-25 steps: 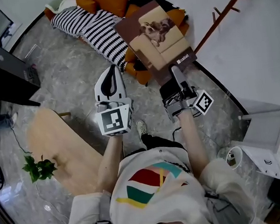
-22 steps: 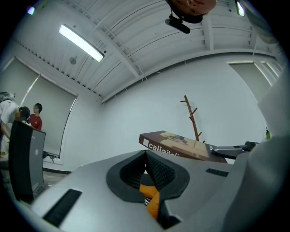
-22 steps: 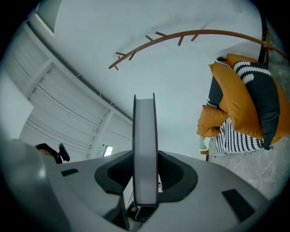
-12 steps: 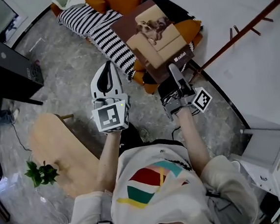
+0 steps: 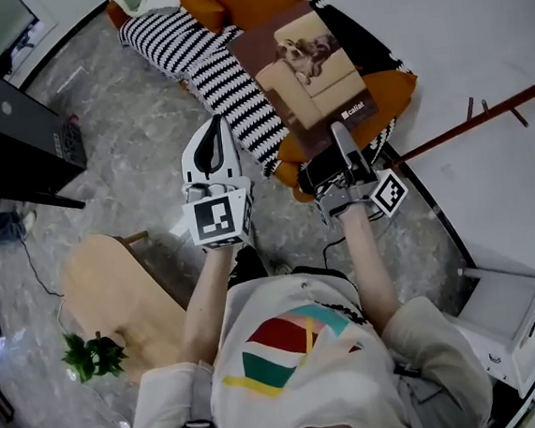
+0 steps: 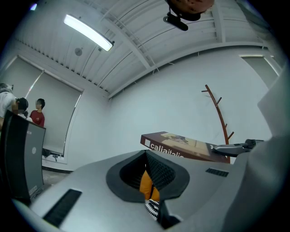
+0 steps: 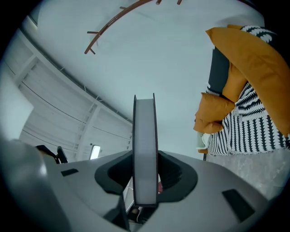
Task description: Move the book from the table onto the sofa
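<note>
The brown hardcover book, its cover showing a dog on a beige armchair, hung in the air above the orange sofa and its black-and-white striped throw. The right gripper clamped it at its near edge. It looked stiff, broad and fairly heavy, so a one-edge hold probably levered hard; gripping deep, near the spine, would suit better. White print on the spine read "caliaitalia". The left gripper was closed and empty.
</note>
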Demonstrator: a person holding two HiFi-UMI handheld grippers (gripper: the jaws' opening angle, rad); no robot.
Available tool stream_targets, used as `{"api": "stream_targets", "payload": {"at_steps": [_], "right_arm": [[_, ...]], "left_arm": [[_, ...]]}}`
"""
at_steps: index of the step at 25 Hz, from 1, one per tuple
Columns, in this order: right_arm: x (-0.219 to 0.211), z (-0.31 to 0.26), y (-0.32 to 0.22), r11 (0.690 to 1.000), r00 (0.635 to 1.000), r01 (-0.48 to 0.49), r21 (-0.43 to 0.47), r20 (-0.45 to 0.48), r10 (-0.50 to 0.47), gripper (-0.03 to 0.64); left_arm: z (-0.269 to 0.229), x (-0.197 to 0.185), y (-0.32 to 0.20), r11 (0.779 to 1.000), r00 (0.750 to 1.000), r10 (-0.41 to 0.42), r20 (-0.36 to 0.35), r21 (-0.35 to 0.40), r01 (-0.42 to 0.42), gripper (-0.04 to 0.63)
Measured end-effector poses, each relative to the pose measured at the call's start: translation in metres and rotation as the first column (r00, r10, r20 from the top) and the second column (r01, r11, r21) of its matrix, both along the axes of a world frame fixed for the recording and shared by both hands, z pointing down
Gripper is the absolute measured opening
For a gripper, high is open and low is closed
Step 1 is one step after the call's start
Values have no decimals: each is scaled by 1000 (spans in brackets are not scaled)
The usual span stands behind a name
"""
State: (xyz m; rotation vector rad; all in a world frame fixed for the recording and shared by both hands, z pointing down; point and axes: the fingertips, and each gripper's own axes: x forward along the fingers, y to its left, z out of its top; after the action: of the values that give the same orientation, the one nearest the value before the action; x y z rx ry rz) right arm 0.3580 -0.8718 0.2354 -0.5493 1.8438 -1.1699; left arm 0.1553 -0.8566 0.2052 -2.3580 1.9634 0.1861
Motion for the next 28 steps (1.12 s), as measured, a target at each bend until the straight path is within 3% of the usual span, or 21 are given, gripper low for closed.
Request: {"api": "stream_targets", "payload": {"at_steps": [8, 15, 24, 28], "right_arm": [[-51, 8, -56, 1000, 1000, -27, -6, -7, 27, 156], [-53, 54, -97, 998, 999, -44, -33, -5, 44, 156], [-61, 214, -184, 977, 992, -123, -171, -37, 118, 156], [-75, 286, -213, 956, 990, -144, -254, -38, 139, 156]], "left_arm": [[7, -52, -56, 999, 999, 34, 7, 4, -34, 6], [68, -59, -98, 998, 1000, 26, 8, -56, -26, 6], [205, -52, -166, 988, 999, 37, -16, -147, -39, 6], [263, -54, -184, 982, 999, 38, 14, -183, -35, 6]]}}
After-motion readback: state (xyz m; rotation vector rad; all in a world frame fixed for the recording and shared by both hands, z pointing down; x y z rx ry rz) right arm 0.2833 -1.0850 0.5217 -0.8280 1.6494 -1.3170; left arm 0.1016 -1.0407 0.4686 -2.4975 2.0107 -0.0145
